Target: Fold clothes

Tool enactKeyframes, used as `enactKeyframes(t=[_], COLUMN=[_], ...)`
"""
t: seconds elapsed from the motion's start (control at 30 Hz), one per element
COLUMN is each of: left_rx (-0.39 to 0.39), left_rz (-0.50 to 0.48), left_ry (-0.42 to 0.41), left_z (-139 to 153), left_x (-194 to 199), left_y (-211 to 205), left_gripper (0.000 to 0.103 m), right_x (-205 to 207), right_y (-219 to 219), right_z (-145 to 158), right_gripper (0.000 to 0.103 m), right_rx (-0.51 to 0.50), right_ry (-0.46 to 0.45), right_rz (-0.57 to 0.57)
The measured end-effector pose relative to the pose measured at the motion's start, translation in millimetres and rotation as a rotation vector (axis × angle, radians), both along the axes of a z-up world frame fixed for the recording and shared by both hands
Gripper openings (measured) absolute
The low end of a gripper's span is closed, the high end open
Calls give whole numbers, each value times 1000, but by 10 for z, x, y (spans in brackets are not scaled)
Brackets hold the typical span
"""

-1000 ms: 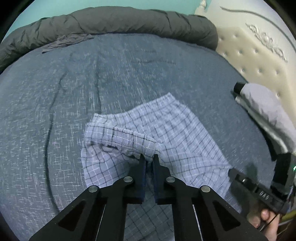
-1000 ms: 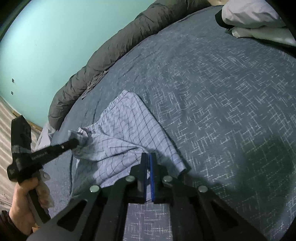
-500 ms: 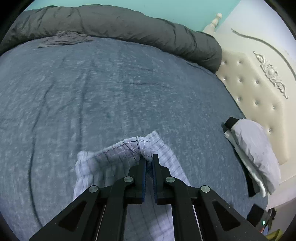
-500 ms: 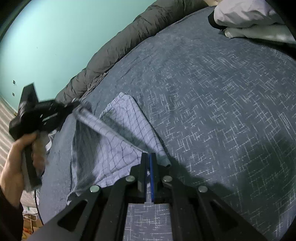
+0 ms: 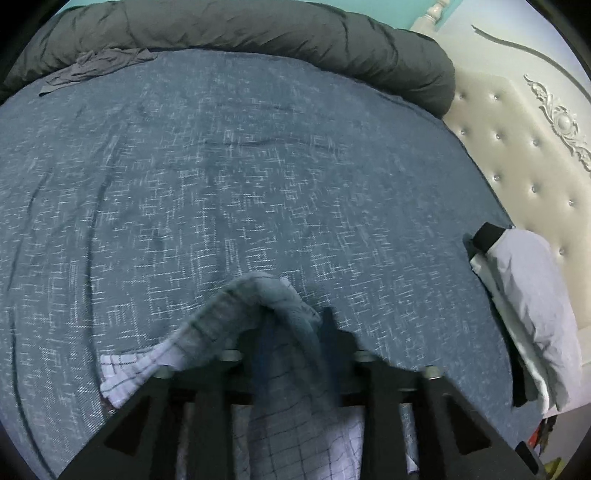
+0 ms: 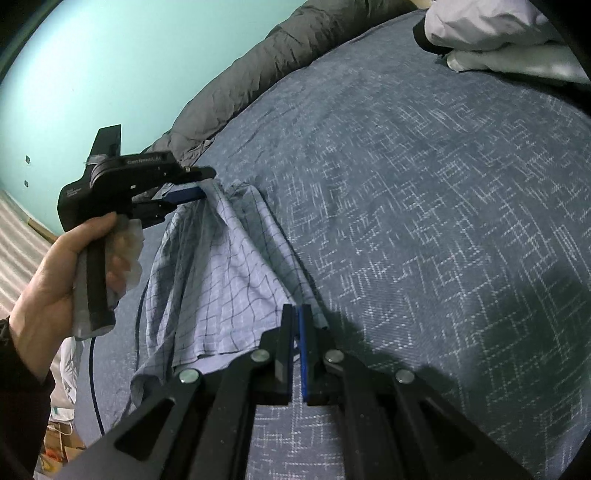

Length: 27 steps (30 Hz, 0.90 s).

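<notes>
A wide bed under a dark blue cover flecked with white (image 6: 424, 221) fills both views, with a rolled dark grey duvet (image 5: 258, 33) along its far edge and a cream tufted headboard (image 5: 517, 155) at one end. A stack of folded clothes topped by a pale lilac garment (image 5: 532, 295) sits near the headboard, and a small crumpled grey garment (image 5: 92, 66) lies by the duvet. The pale blue checked cotton garment (image 6: 221, 277) hangs stretched between the 2 grippers above the near part of the bed.

The right gripper (image 6: 297, 317) is pinched tight on 1 corner of it. The left gripper (image 6: 184, 195) has its jaws opening, partly apart, with the cloth's top edge draped between them; in its own view it looks slack and blurred, so I judge the hold is being let go.

The cloth looks thin, light and limp: it will sag and crease, so hems and corners are the best holds. Most of the cover is bare, giving ample room to lay it flat
</notes>
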<state>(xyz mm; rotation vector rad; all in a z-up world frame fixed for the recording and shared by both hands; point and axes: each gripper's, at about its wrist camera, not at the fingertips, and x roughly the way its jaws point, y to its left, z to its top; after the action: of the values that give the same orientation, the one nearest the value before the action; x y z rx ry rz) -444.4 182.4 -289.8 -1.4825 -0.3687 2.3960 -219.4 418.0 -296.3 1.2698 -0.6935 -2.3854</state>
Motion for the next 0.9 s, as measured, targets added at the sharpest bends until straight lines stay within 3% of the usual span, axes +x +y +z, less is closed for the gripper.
enactKeyframes(t=[0.07,0.17,0.43,0.83,0.9], left_rx=[0,-5,-69,-91,-96], left_rz=[11,17,-44,-84,-93], left_ry=[12,35,42,-11,-32], left_z=[52,173,227,-45,-106], left_x=[13,45,137,-119,-145], left_y=[-57,-190,-372,73,117], left_gripper=[58,62,62,62,57], right_x=[-10,-28,-21,-74,-76], right_y=[-6,-14,-36,-31,-26], right_z=[-9,-19,1,-44,-50], right_gripper=[2,2,2,2,2], right_rx=[-2,-4,-13,-17,-21], right_ry=[-4,-11,-13,-21,-24], right_rz=[3,4,5,0,1])
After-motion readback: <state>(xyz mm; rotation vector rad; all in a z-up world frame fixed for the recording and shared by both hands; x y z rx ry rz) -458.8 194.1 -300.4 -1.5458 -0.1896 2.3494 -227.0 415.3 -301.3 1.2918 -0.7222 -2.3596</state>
